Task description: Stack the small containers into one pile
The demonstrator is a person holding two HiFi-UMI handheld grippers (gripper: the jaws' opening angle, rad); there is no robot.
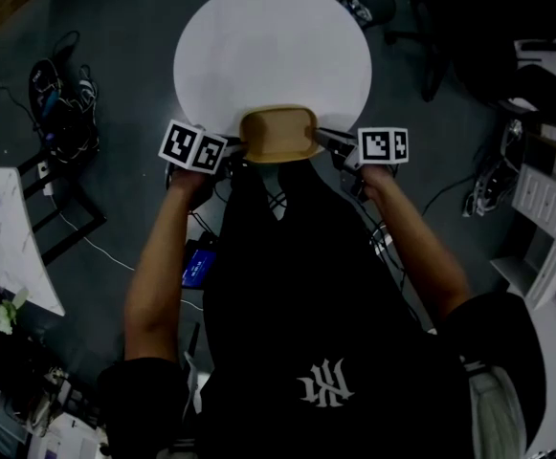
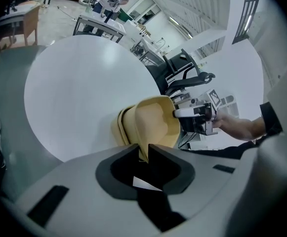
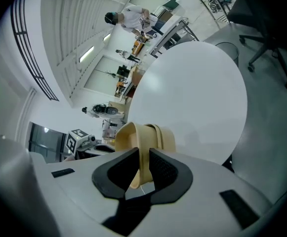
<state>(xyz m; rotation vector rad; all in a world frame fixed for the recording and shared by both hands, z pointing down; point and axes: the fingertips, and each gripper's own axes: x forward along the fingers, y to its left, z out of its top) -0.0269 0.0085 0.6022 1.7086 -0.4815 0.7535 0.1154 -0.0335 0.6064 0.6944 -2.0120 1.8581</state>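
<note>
A pile of nested tan containers [image 1: 278, 134] hangs over the near edge of the round white table [image 1: 273, 46]. My left gripper [image 1: 228, 153] is shut on the pile's left rim, and my right gripper [image 1: 327, 142] is shut on its right rim. In the left gripper view the tan containers [image 2: 150, 125] fill the centre, with the rim pinched between the jaws of the left gripper [image 2: 143, 154]; the other gripper shows beyond it. In the right gripper view the containers' wall [image 3: 143, 139] stands between the jaws of the right gripper [image 3: 144, 168], and several nested rims show.
The person's torso and both arms fill the lower head view. Office chairs [image 1: 469, 27] stand at the right behind the table. Cables and gear [image 1: 62, 103] lie on the floor at the left, beside a white desk [image 1: 14, 247].
</note>
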